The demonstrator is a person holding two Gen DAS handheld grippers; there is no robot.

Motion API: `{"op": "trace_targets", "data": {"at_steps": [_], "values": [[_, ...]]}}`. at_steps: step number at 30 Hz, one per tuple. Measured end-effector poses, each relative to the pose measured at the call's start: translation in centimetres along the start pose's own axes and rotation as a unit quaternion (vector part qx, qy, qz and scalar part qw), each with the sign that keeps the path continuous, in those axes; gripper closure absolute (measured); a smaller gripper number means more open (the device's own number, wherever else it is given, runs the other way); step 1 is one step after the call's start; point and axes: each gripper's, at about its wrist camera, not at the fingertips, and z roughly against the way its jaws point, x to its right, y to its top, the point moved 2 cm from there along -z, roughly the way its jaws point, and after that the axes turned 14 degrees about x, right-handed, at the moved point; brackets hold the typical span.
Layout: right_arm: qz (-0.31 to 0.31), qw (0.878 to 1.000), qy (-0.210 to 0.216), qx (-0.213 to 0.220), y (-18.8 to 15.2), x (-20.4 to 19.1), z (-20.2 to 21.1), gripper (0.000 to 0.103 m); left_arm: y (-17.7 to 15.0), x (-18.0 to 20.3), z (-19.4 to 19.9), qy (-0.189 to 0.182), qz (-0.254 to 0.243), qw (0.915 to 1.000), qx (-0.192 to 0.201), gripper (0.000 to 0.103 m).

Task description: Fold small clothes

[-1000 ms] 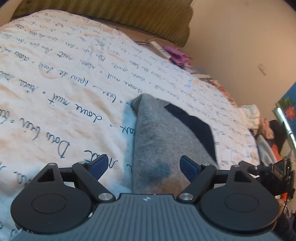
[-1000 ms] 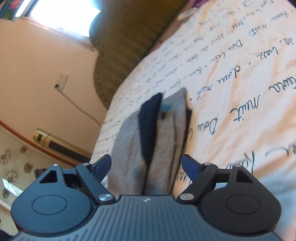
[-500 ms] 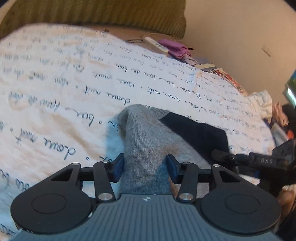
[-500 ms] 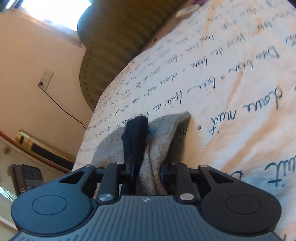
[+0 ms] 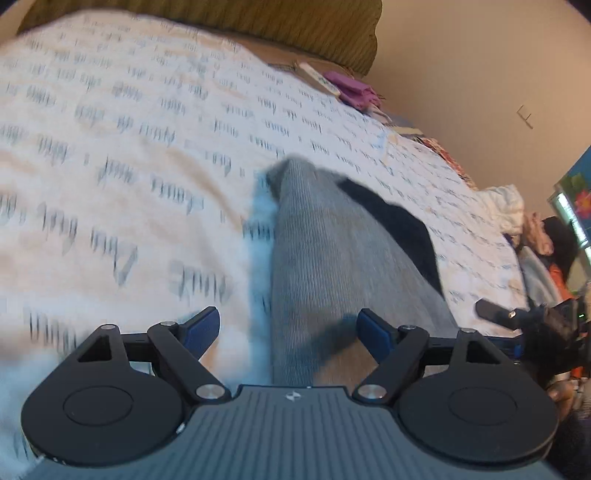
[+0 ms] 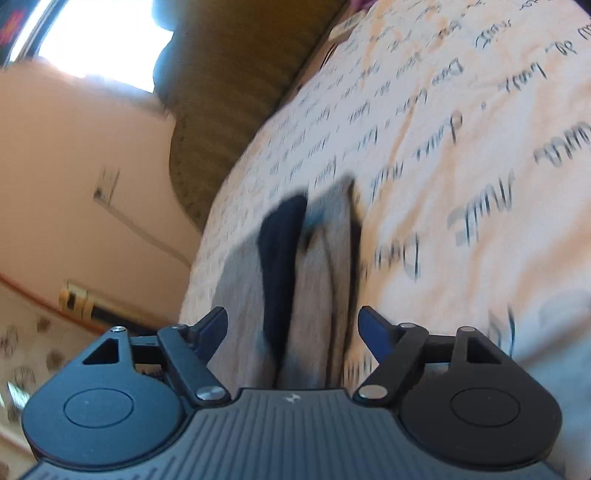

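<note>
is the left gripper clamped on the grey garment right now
No, the left gripper stands open, its blue pads clear of the grey garment lying between them on the bedspread.

A cream bedsheet (image 5: 147, 155) printed with dark cursive words covers the bed. An olive ribbed cushion (image 5: 280, 22) lies at its far end, with a white remote (image 5: 319, 79) beside purple cloth (image 5: 352, 88).

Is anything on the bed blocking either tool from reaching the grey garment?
Nothing visible does. The grey garment lies directly ahead between the open fingers of the left tool and the right tool; both have just been opening, pads clear of the cloth.
</note>
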Motion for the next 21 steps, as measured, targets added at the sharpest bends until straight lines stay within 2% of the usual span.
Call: {"op": "trace_targets", "data": {"at_steps": [2,4,5,6,7,8,10,13,14,15,16,17,18,19,21], "values": [[0.011,1.0,0.006,-0.027,-2.1,-0.7,0.9,0.025,-2.0,-0.1,0.8,-0.026,0.02,0.9992,-0.022,0.02],[0.019,0.998,0.016,-0.055,-4.1,-1.3,1.0,0.025,-3.1,0.4,1.4,-0.025,-0.001,0.9996,-0.009,0.02],[0.036,0.997,0.017,-0.063,-4.9,-1.9,0.8,0.032,-3.3,0.7,1.4,-0.021,-0.008,0.9997,-0.011,0.026],[0.054,0.996,0.018,-0.071,-5.6,-2.4,0.5,0.069,-3.2,0.8,1.3,-0.019,-0.006,0.9997,-0.016,0.033],[0.058,0.994,0.017,-0.093,-6.1,-2.6,-0.1,0.088,-3.1,0.8,1.1,-0.025,0.001,0.9992,-0.033,0.07],[0.058,0.993,0.014,-0.103,-6.4,-2.6,-0.5,0.088,-2.9,0.7,1.0,-0.03,0.011,0.998,-0.054,0.089],[0.07,0.993,0.02,-0.092,-6.4,-3.1,0.0,0.088,-2.3,0.3,1.6,-0.029,0.016,0.998,-0.054,0.089],[0.05,0.995,0.031,-0.078,-5.7,-3.2,0.6,0.088,-2.0,-0.1,1.9,-0.05,0.029,0.9963,-0.062,0.088],[0.035,0.996,0.027,-0.08,-5.7,-2.4,0.6,0.085,-2.1,-0.3,1.4,-0.056,0.036,0.9951,-0.072,0.076],[0.019,0.996,0.02,-0.083,-5.7,-1.7,0.3,0.084,-2.4,-0.5,0.8,-0.046,0.048,0.9943,-0.083,0.07],[-0.001,0.996,0.018,-0.086,-6.0,-1.1,0.1,0.083,-2.7,-0.7,0.1,-0.044,0.063,0.9924,-0.096,0.056],[-0.017,0.996,0.021,-0.089,-6.1,-0.7,-0.1,0.082,-2.8,-0.8,-0.1,-0.058,0.079,0.9908,-0.094,0.045],[-0.025,0.996,0.024,-0.088,-6.2,-0.7,0.0,0.078,-2.7,-0.6,-0.2,-0.065,0.088,0.9897,-0.092,0.04],[-0.026,0.996,0.029,-0.085,-6.2,-0.8,0.1,0.077,-2.7,-0.3,-0.2,-0.065,0.089,0.9897,-0.092,0.039],[-0.033,0.995,0.032,-0.087,-6.3,-1.0,0.1,0.077,-2.6,0.8,-0.3,-0.058,0.067,0.9923,-0.086,0.061]]}}
